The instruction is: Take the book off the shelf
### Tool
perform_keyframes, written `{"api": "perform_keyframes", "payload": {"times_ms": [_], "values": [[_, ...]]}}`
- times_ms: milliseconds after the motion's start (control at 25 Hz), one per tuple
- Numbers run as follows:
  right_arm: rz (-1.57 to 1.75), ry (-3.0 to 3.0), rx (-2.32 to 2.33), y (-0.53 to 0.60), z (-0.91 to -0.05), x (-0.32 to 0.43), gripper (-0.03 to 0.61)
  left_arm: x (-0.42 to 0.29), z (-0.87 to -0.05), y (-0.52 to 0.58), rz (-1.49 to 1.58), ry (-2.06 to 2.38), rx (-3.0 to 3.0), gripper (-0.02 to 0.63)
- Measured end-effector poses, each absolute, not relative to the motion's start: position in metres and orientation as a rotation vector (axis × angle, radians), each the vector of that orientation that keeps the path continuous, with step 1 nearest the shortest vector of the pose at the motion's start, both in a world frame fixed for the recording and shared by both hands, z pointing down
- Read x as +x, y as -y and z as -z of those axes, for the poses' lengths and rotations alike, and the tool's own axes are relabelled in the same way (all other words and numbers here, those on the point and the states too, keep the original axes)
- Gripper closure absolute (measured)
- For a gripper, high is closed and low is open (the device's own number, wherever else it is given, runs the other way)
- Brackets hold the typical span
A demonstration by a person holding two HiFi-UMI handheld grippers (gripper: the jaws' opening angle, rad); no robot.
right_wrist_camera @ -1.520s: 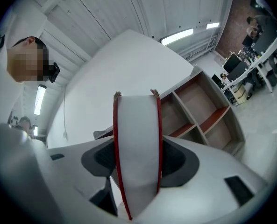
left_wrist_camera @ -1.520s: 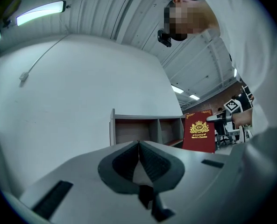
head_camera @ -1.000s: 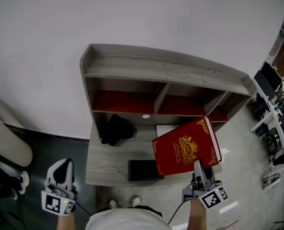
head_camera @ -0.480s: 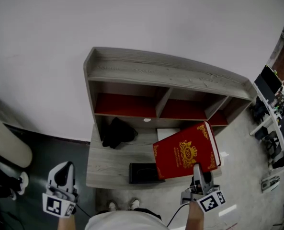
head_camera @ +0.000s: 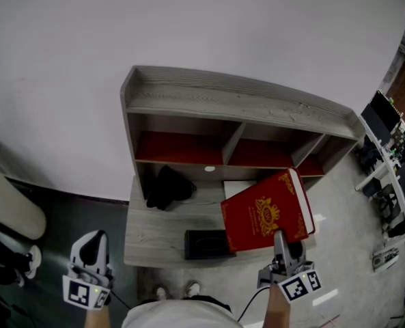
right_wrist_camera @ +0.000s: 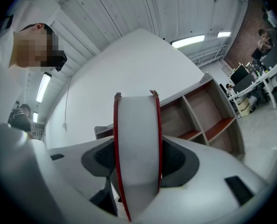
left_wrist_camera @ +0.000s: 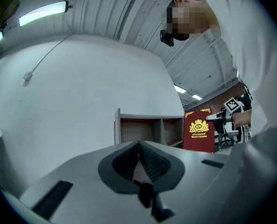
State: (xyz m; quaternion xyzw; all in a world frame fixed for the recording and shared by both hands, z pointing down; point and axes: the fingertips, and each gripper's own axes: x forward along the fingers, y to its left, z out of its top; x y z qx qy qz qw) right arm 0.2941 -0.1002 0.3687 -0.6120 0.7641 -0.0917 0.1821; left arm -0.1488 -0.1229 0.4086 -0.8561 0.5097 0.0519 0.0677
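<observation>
A thick red book with a gold crest hangs in front of the grey wooden shelf unit, clear of its compartments. My right gripper is shut on the book's lower edge. In the right gripper view the book's white page edge fills the gap between the jaws, with a red cover on each side. My left gripper hangs low at the left, away from the shelf, its jaws closed together and empty. The left gripper view also shows the book held upright at the right.
A black bundle lies in the left lower compartment. A black box sits near the desk's front edge, a white sheet behind the book. Office desks and chairs stand at the right. A white rounded object is at the left.
The book and my right gripper have shifted slightly toward me and lower in the head view. The left gripper has barely moved.
</observation>
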Motion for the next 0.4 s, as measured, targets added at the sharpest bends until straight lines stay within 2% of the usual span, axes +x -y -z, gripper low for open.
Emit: {"api": "perform_keyframes", "payload": {"times_ms": [400], "values": [[0.225, -2.176, -1.719, 0.090, -0.364, 0.287, 0.322, -0.150, -0.406, 0.112, -0.166, -1.530, -2.578, 0.594]]}}
